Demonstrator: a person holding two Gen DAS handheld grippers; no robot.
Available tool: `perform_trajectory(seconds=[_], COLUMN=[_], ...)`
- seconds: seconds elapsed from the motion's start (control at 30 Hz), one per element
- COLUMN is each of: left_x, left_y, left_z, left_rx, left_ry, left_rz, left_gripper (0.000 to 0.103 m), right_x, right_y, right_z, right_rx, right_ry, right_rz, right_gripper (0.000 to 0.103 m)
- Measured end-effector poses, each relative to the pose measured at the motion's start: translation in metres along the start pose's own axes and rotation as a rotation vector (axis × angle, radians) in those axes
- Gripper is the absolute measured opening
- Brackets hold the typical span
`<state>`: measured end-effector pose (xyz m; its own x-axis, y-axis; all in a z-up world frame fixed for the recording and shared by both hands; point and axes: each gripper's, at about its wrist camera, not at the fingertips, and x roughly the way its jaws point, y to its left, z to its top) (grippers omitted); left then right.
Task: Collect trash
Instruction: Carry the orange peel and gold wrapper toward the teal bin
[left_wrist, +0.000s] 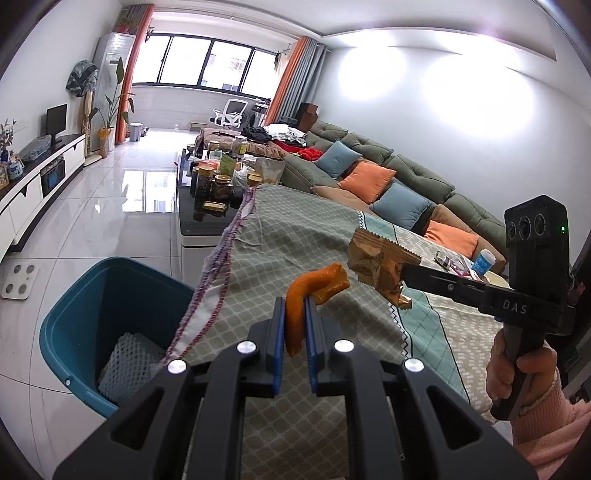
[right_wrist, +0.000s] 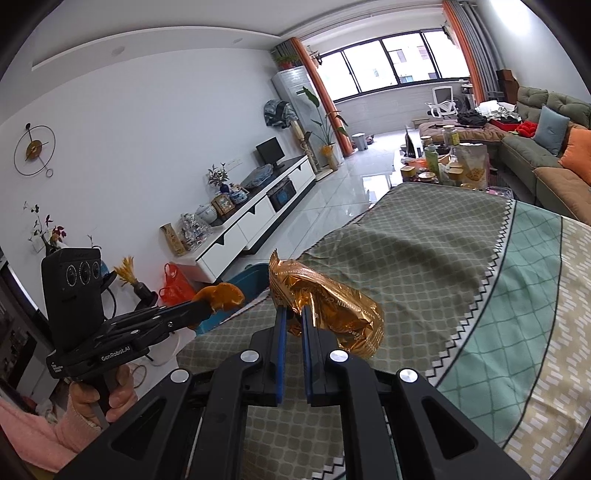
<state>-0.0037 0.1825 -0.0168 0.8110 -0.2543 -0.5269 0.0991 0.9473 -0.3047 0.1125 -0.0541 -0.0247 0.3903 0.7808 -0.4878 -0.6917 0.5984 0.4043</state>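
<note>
My left gripper (left_wrist: 294, 306) is shut on a curled piece of orange peel (left_wrist: 316, 286), held above the table's left edge; both also show in the right wrist view, the gripper (right_wrist: 201, 312) and the peel (right_wrist: 223, 295). My right gripper (right_wrist: 293, 314) is shut on a crumpled gold foil wrapper (right_wrist: 332, 310), held above the cloth; the gripper (left_wrist: 404, 271) and wrapper (left_wrist: 376, 262) also show in the left wrist view. A teal bin (left_wrist: 92, 295) stands on the floor below the table's left edge, with white foam netting (left_wrist: 125, 365) inside.
A patterned tablecloth (left_wrist: 295, 240) covers the table. A small blue-labelled bottle (left_wrist: 483, 260) and other bits lie at its far right. A cluttered coffee table (left_wrist: 207, 206) stands beyond, a sofa (left_wrist: 388, 173) to the right, a TV cabinet (right_wrist: 258, 218) to the left.
</note>
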Motion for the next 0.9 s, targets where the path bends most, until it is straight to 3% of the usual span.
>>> perform_trajectory(seconds=[0.9], left_x=[-0.023], left_y=[0.027], left_z=[-0.004], left_rx=[-0.050], left_ry=[-0.026], left_rz=[0.059], left_gripper=[0.011], right_x=[0.034], right_y=[0.040], right_z=[0.007], right_rx=[-0.066], right_ry=[0.037], right_rz=[0.065], right_gripper=[0.008])
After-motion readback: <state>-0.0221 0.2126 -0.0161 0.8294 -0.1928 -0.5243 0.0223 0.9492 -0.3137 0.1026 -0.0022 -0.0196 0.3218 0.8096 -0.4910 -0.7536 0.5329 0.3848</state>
